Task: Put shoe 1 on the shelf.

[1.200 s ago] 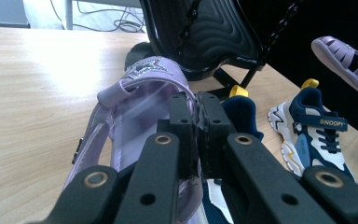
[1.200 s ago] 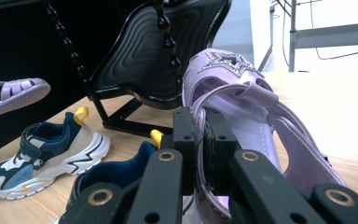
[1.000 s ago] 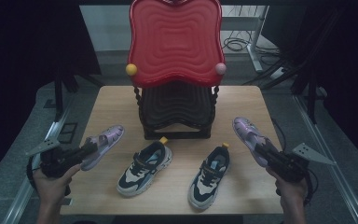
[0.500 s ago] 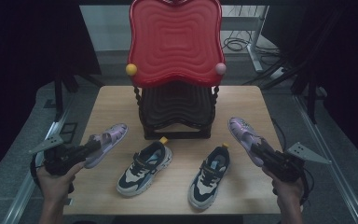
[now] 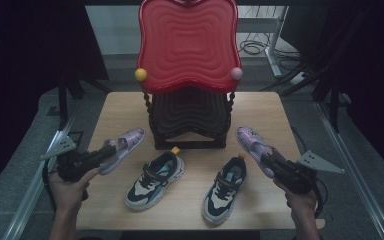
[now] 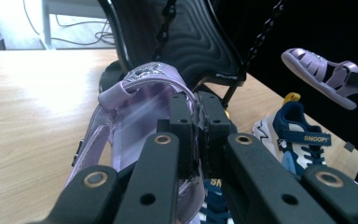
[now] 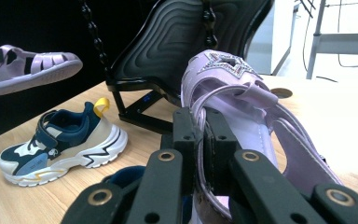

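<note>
Heel ends of both lilac sandals are hidden by my jaws: left sandal (image 5: 122, 146) is clamped tight in my left gripper (image 5: 101, 156), right sandal (image 5: 252, 143) likewise in my right gripper (image 5: 275, 162), both lifted off the table (image 5: 120, 107). Long axes converge, toes aimed at the black rack (image 5: 190, 117) with its red top. Strappy lilac uppers, star on the toe; two navy sneakers (image 5: 155, 178) lie between.

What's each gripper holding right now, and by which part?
The left gripper is shut on the left sandal, the right gripper on the right sandal, each pinching the heel end's thin wall.
</note>
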